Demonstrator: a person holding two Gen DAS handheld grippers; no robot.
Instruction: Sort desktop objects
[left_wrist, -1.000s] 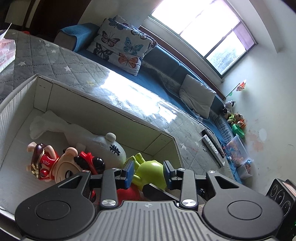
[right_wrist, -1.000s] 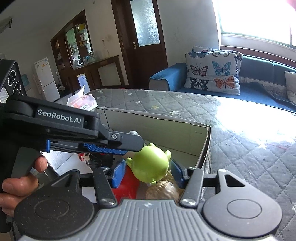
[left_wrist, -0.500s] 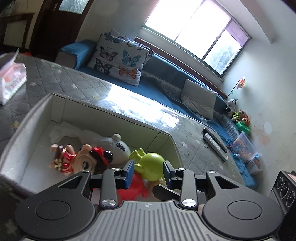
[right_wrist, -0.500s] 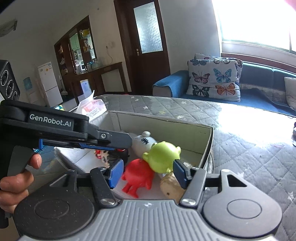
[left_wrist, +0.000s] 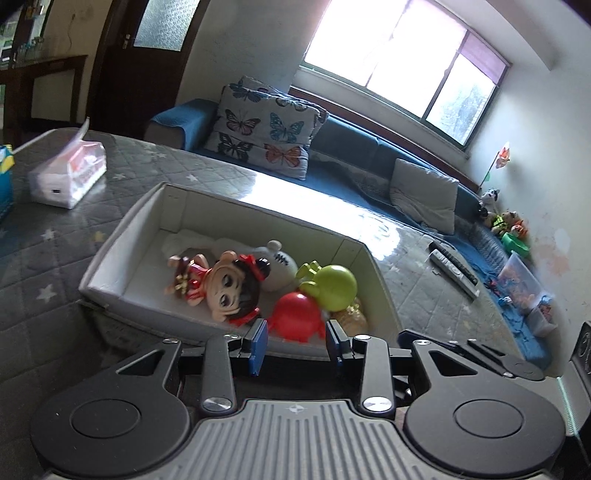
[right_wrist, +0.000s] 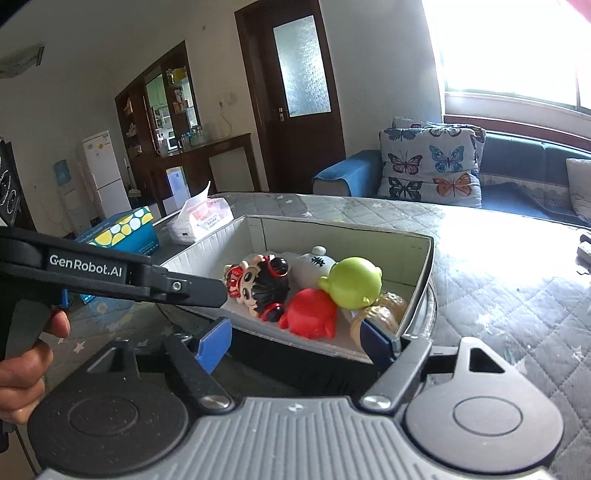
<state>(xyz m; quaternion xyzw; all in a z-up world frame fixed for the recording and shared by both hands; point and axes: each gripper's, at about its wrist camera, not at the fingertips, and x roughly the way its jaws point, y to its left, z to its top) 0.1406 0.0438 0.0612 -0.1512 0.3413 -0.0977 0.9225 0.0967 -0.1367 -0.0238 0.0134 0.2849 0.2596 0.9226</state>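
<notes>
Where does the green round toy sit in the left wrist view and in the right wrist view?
Left wrist: green round toy right of centre, in the box's right end, above the red toy.
Right wrist: green toy just right of centre, near the box's right wall.
Shared landmark: butterfly cushion.

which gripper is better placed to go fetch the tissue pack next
Left, probably. The tissue pack lies past the box on the left gripper side; the right gripper, whose jaws have just opened empty, would have to cross it.
</notes>
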